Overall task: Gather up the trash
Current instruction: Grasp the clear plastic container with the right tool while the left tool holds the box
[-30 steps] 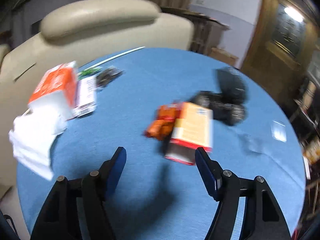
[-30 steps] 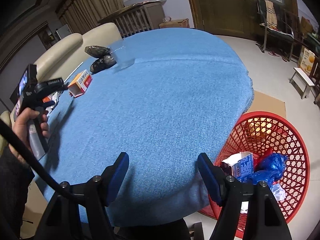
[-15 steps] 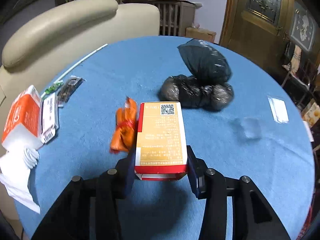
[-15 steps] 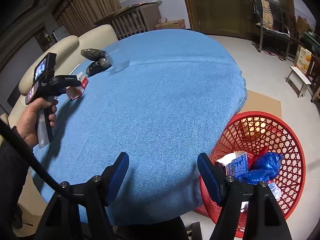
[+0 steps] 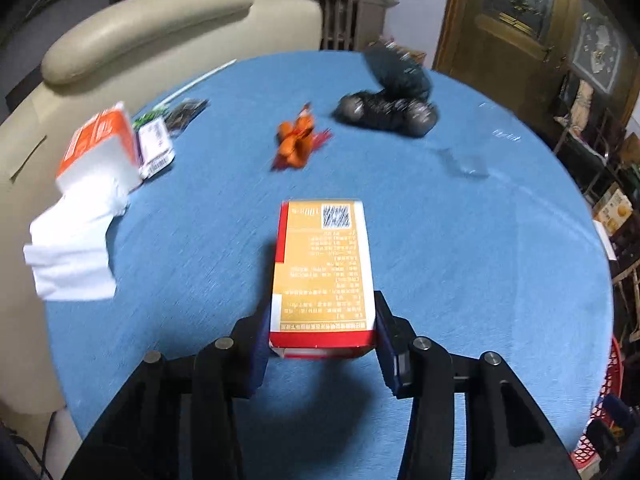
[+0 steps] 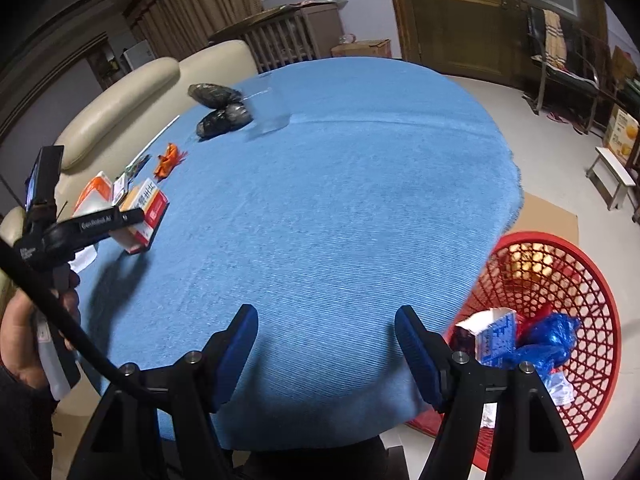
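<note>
Left gripper point(image 5: 323, 336) clamps the orange carton point(image 5: 323, 272), QR code up. Right gripper point(image 6: 326, 344) gapes empty over the table edge point(image 6: 472, 280), beside the red basket point(image 6: 592, 320).

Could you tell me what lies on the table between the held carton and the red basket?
Nothing: in the right wrist view, only bare blue tablecloth stretches from the carton to the red basket.

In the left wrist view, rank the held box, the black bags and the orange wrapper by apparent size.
1. Box, though it is nearest the camera, clamped in the left gripper.
2. Black bags.
3. Orange wrapper.
</note>
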### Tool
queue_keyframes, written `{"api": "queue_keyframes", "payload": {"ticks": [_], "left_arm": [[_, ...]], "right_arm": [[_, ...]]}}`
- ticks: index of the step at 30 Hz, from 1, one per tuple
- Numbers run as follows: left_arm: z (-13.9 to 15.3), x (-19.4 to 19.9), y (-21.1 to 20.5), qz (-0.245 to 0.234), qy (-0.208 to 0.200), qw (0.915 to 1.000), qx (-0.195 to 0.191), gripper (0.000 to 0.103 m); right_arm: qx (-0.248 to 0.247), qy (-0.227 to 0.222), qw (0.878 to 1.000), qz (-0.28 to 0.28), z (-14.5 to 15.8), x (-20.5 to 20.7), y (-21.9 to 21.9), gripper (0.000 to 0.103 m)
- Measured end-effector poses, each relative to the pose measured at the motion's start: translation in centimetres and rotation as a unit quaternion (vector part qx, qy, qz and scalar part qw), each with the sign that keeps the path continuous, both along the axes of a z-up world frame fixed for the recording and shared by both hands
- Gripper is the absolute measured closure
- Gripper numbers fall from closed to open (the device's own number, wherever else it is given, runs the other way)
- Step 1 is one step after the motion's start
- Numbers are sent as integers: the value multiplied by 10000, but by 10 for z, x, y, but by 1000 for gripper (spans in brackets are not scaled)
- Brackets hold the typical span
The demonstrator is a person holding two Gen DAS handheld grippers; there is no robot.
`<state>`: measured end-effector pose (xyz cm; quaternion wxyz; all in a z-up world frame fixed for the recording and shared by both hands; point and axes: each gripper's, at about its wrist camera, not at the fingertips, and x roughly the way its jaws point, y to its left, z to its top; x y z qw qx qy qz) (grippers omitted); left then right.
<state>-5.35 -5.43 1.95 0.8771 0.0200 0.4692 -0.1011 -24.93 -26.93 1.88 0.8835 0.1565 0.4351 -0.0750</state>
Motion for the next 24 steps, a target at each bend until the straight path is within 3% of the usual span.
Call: {"api": "queue_keyframes", "payload": {"ticks": [1, 4, 6, 7, 8, 12, 17, 24], "left_arm": [[-2, 3, 3, 42, 47, 10000, -66, 53], [-8, 9, 5, 116, 106, 9999, -38, 32], [-12, 12, 4, 97, 94, 9999, -32, 33], [-13, 11, 4, 66, 54, 9999, -82, 38], [-13, 10, 3, 35, 38, 9999, -100, 56], [-14, 6, 4, -35, -49, 9999, -156, 56], [-16, 2, 7, -56, -89, 9998, -182, 56], [-18, 2, 10, -143, -44, 9996, -231, 56]], "right_arm": [[-26, 1, 10000, 51, 1, 3, 3, 29], [-172, -27, 9997, 149, 5, 12, 8, 29], [-230, -71, 9996, 165, 9, 22, 8, 29], [-253, -106, 9995, 155, 12, 30, 6, 29], [-306, -143, 9993, 143, 15, 37, 5, 29], [-478, -317, 9983, 131, 28, 70, 4, 29], [-829, -613, 9940, 364, 40, 141, 15, 29], [-1211, -688, 9895, 395, 30, 237, 24, 29]]}}
